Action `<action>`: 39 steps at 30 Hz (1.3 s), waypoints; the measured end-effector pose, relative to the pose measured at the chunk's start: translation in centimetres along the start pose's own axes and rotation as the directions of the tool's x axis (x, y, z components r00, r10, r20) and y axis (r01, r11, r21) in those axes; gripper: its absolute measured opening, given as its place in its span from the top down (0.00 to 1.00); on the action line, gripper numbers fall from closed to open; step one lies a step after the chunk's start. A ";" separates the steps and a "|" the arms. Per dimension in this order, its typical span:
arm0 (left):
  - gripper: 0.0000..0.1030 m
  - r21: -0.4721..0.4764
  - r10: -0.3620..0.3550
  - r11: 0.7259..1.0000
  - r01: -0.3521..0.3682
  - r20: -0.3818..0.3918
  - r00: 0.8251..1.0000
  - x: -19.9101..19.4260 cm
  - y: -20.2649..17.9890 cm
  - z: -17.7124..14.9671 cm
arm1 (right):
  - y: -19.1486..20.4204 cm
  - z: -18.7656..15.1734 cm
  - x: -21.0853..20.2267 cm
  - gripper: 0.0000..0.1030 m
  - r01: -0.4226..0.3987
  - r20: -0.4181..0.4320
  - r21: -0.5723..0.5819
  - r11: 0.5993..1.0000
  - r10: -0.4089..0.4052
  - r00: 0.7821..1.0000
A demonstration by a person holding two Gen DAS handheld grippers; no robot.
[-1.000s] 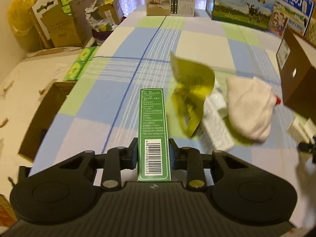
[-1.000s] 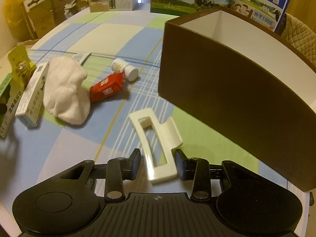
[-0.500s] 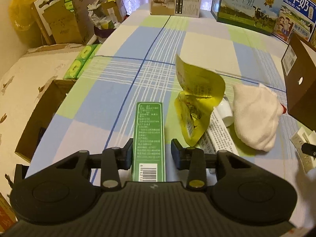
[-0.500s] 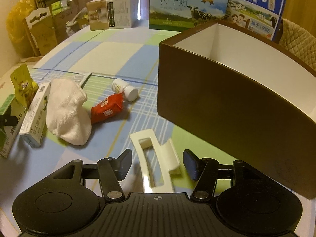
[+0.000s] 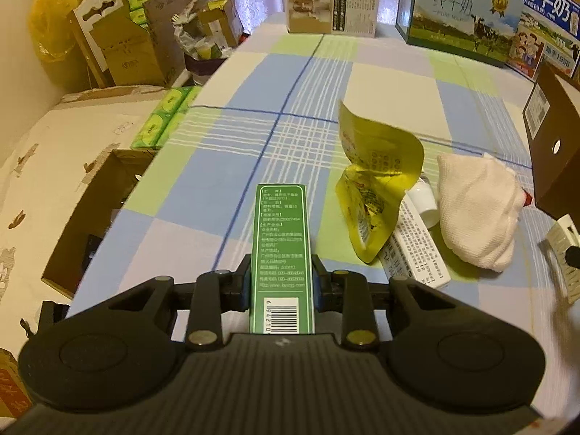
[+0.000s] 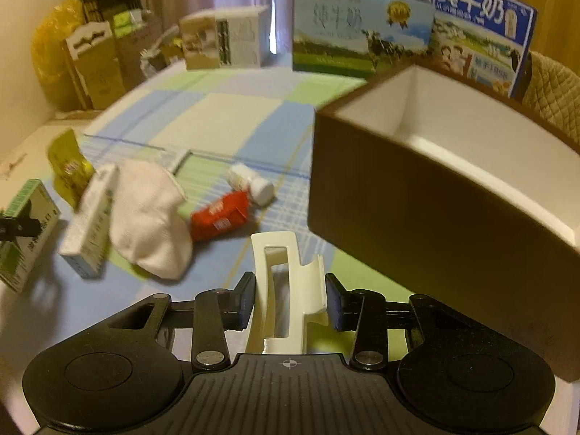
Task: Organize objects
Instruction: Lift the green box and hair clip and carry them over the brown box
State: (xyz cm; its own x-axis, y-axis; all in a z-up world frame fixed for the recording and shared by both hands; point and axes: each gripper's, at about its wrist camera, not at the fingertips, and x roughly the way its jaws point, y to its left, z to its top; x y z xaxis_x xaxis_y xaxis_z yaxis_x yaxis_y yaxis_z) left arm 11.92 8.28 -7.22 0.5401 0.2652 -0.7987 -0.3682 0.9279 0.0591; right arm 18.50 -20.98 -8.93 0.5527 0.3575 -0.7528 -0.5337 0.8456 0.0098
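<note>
My left gripper (image 5: 282, 282) is shut on a long green box (image 5: 282, 224) that points away over the checked tablecloth (image 5: 224, 166). In the right wrist view the same green box (image 6: 25, 232) shows at the far left. My right gripper (image 6: 289, 301) is shut on a white hair clip (image 6: 272, 240), held just above the cloth. An open brown box (image 6: 417, 224) with a white inside stands directly to the right of it. Between the grippers lie a yellow pouch (image 5: 377, 181), a long white box (image 5: 417, 253), a white cloth (image 6: 148, 214), a red packet (image 6: 221, 214) and a small white bottle (image 6: 250, 181).
Milk cartons (image 6: 362, 32) and a beige carton (image 5: 330, 0) line the table's far edge. Off the left edge are cardboard boxes (image 5: 123, 47), green tissue packs (image 5: 163, 119) and an open carton on the floor (image 5: 90, 217). A quilted chair back (image 6: 551, 90) stands behind the brown box.
The left fingers have closed onto the green box. The right fingers have closed onto the hair clip and raised it, with the right view now higher and blurred by motion.
</note>
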 end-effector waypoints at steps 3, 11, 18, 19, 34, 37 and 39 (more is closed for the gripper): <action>0.75 -0.005 0.006 1.000 -0.006 0.021 1.000 -1.1 0.2 0.1 | 0.4 0.4 -1.6 0.64 -0.026 0.031 -0.002 1.000 0.026 0.999; 0.75 0.051 0.003 0.999 -0.009 0.122 0.993 -5.5 -1.1 1.6 | 1.0 1.9 -6.1 0.64 -0.080 0.113 0.012 0.997 0.078 0.991; 0.75 0.136 -0.079 0.989 0.056 0.174 0.982 -8.5 -4.4 4.2 | -0.9 4.2 -9.2 0.64 -0.042 0.192 0.082 0.996 0.026 0.981; 0.75 0.150 -0.093 0.987 0.065 0.183 0.979 -8.8 -5.1 4.8 | -1.4 4.4 -9.7 0.64 -0.032 0.199 0.100 0.995 0.011 0.980; 0.75 0.310 -0.351 0.907 0.285 0.184 0.918 -10.2 -19.1 12.1 | -12.3 8.3 -11.6 0.64 0.132 0.226 0.347 0.928 -0.220 0.949; 0.75 0.335 -0.382 0.890 0.310 0.174 0.908 -9.6 -22.4 13.3 | -14.2 8.5 -10.7 0.64 0.157 0.205 0.376 0.913 -0.248 0.947; 0.75 0.354 -0.396 0.879 0.319 0.169 0.903 -9.0 -24.6 14.0 | -15.3 8.6 -9.8 0.64 0.173 0.187 0.390 0.905 -0.262 0.947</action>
State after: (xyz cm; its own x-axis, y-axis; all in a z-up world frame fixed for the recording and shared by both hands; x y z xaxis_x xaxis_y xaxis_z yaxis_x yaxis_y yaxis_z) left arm 26.70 -13.24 6.92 0.7612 -0.0835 -0.6431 0.1162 0.9932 0.0087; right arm 26.77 -33.99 3.94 0.7829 0.1915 -0.5920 -0.1376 0.9812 0.1353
